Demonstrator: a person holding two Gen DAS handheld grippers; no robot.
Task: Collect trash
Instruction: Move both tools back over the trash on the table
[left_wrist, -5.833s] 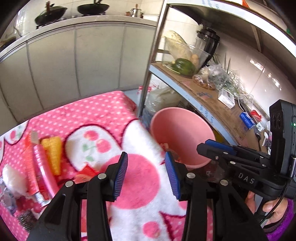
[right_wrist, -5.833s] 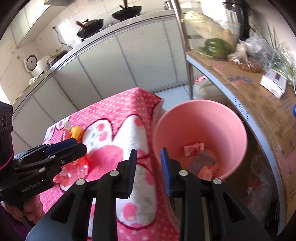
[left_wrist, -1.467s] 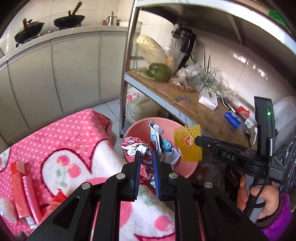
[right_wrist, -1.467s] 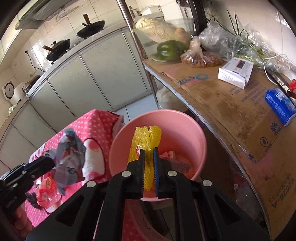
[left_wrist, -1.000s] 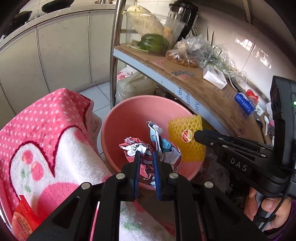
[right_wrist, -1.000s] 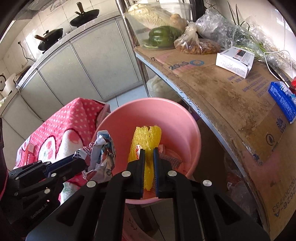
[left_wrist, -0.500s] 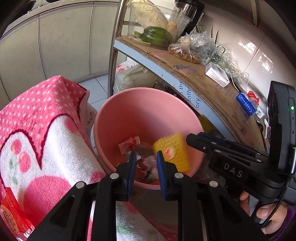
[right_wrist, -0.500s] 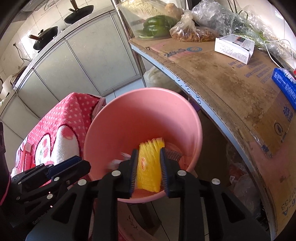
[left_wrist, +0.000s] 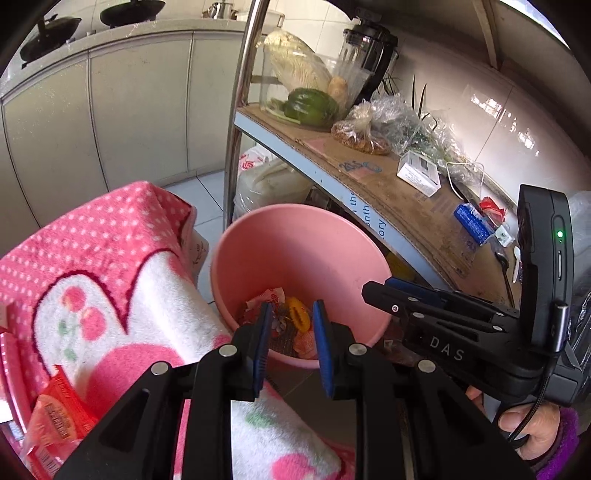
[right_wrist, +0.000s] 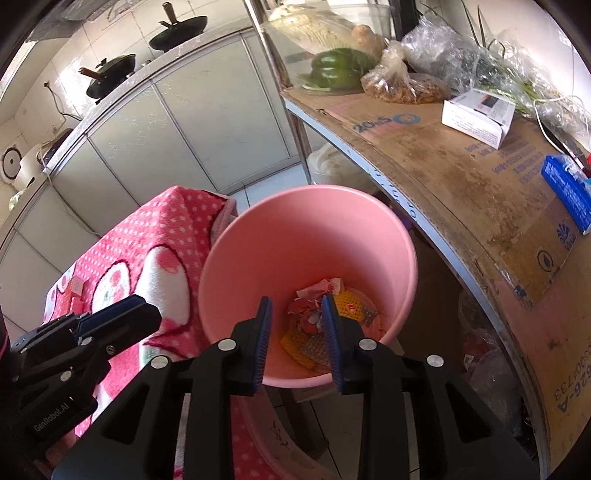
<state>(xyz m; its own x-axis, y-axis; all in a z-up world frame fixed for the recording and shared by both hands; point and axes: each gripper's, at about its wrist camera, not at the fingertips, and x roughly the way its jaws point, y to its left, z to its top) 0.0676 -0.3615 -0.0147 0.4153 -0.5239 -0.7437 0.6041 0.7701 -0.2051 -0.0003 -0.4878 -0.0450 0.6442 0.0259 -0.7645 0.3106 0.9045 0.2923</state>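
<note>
Hovering both claws, you are keeping the left claw (left_wrist: 289, 345) and right claw (right_wrist: 297, 338) parted and empty above the pink bucket (right_wrist: 258, 254) beside the counter's edge, since the trash (right_wrist: 325, 325) is lying at its bottom.

A home kitchen: beyond the tongs, two black woks (right_wrist: 144, 55) sit on a pale counter above plain grey-white cabinet doors (left_wrist: 140, 107). To the right, a cardboard-lined metal shelf (right_wrist: 461, 162) carries a green pepper (left_wrist: 310, 105), a pale cabbage (left_wrist: 299, 66) and a dark blender (left_wrist: 369, 51).
</note>
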